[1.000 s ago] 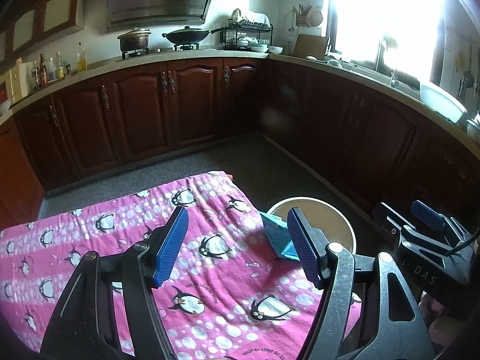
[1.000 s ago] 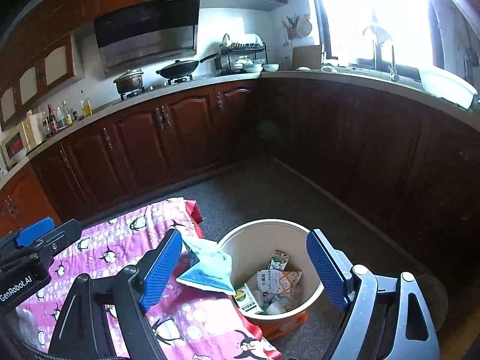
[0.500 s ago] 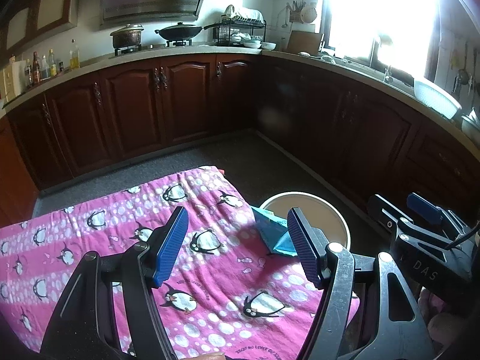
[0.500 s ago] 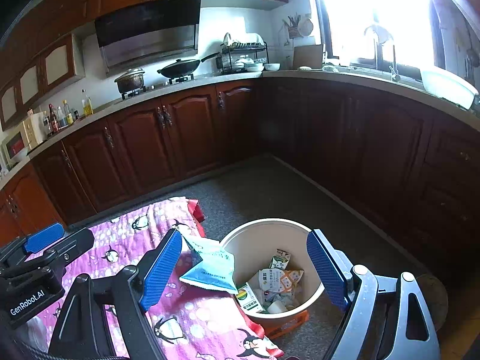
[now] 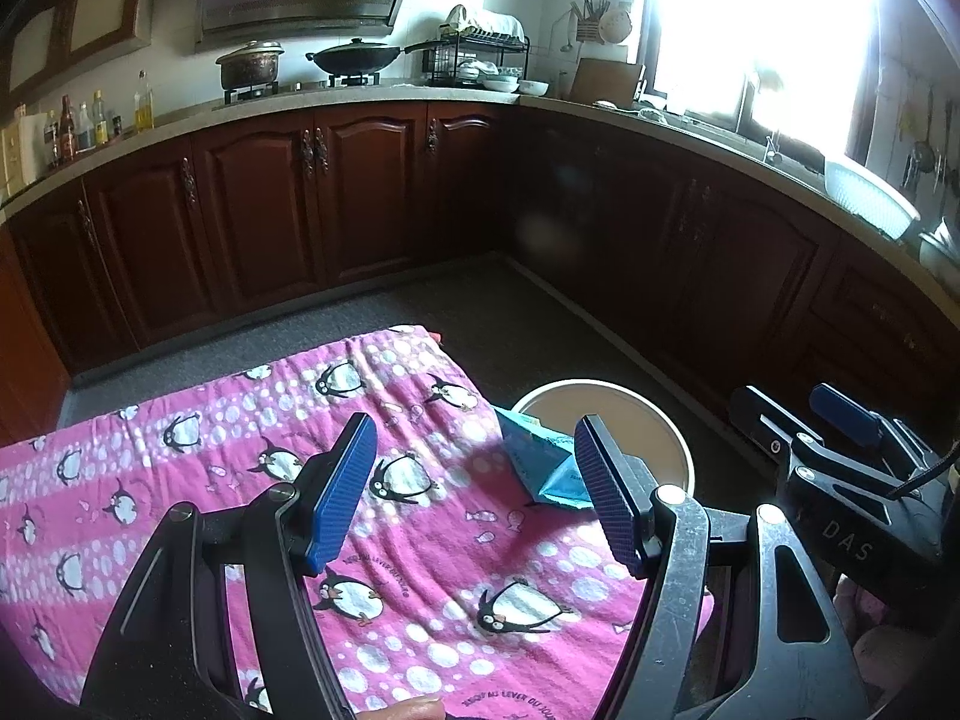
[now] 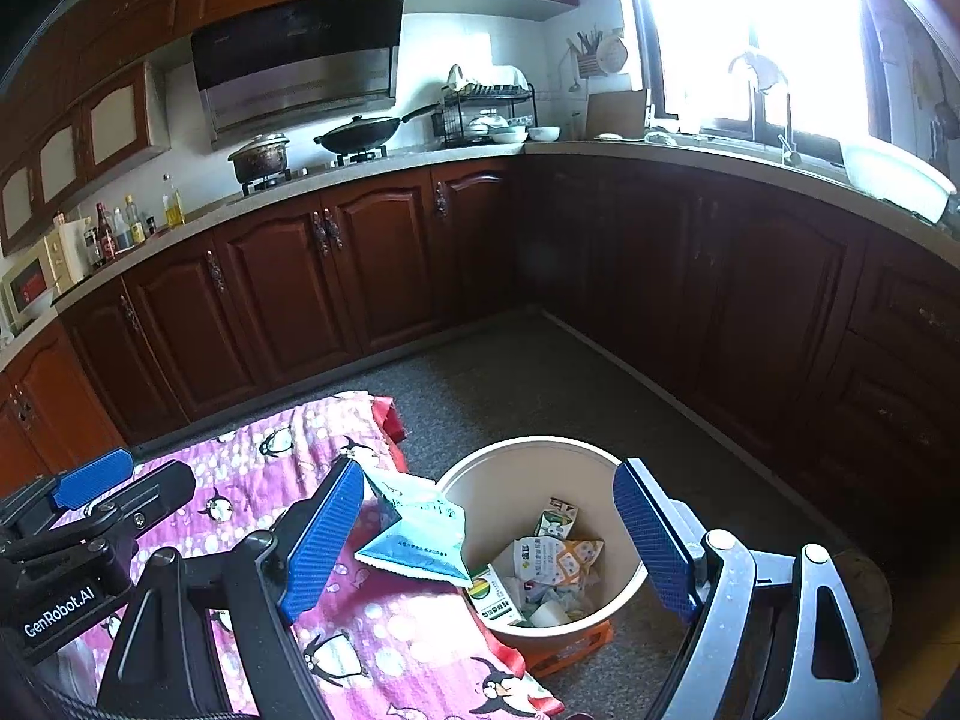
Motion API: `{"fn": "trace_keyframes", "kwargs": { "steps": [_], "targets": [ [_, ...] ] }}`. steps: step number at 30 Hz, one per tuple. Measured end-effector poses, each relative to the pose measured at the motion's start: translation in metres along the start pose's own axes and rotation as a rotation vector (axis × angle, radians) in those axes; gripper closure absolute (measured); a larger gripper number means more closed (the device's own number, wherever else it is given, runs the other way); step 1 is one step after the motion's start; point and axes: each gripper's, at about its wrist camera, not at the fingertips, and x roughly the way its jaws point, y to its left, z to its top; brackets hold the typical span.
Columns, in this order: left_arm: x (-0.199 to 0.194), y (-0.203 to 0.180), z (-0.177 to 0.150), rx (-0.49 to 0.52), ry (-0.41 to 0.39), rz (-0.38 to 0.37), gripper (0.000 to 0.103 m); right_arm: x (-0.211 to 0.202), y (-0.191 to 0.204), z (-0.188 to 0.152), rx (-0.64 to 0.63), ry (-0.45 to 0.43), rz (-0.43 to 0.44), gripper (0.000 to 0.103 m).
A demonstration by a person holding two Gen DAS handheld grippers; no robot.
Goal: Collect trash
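Pink cloth (image 5: 198, 480): loose over the table; a dragged finger could pull it and whatever lies on it.
Bin (image 6: 624, 603): on the floor beside the table corner, cartons inside; a bump could tip it.
Blue packet (image 6: 414, 534): on the cloth's edge, overhanging the bin; a nudge may drop it outside.
Right gripper (image 6: 489, 546): wide open, empty.
Left gripper (image 5: 477, 492): partly open, empty.

Cloth (image 5: 198, 480) bare and open left of packet (image 6: 414, 540); packet overhangs bin (image 6: 606, 606) rim, bin mouth otherwise open; floor (image 6: 540, 384) beyond clear.
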Motion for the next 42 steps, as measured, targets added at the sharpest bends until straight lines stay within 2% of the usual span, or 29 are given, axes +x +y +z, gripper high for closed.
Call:
{"fn": "trace_keyframes", "kwargs": {
  "steps": [13, 42],
  "targets": [
    [0.004, -0.005, -0.002, -0.005, 0.008, -0.013, 0.035, -0.005, -0.003, 0.002, -0.009, -0.019, -0.025, 0.02],
    [0.004, -0.012, -0.002, -0.003, 0.008, -0.038, 0.035, -0.004, -0.001, 0.002, -0.016, -0.012, -0.018, 0.02]
  ]
}}
